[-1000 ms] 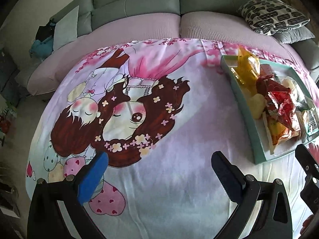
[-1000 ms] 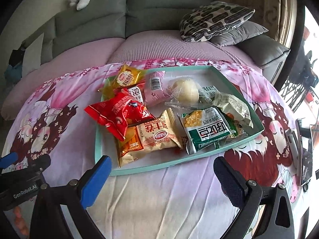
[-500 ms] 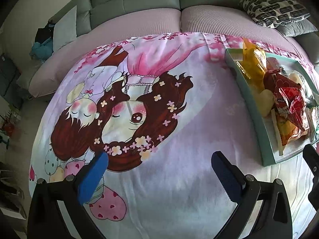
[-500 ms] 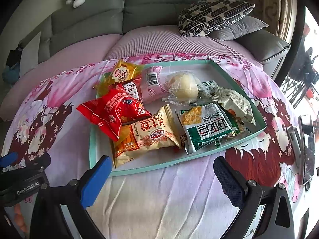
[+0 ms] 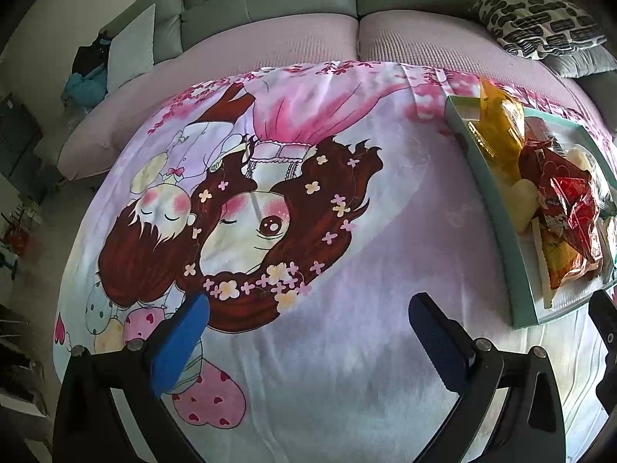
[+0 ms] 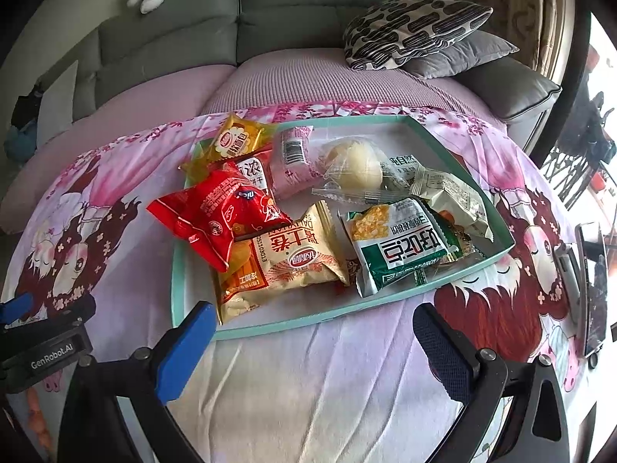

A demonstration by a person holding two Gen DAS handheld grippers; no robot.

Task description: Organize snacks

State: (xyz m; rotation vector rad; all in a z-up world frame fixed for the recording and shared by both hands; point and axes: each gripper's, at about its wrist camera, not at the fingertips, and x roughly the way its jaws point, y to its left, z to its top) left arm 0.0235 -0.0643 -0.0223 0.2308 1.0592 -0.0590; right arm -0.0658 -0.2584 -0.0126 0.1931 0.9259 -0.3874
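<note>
On the shallow teal tray [image 6: 270,330] the puffy red foil packet [image 6: 216,216] looks light and slippery; its crimped edge suits the empty right gripper [image 6: 314,333], jaws apart like the left gripper [image 5: 308,324]

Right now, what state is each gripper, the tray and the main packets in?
left gripper: open, empty, over the cloth
right gripper: open, empty, short of the tray
tray: full, packets heaped
red packet: sealed, overhanging the rim
green packet: sealed, lying flat
</note>
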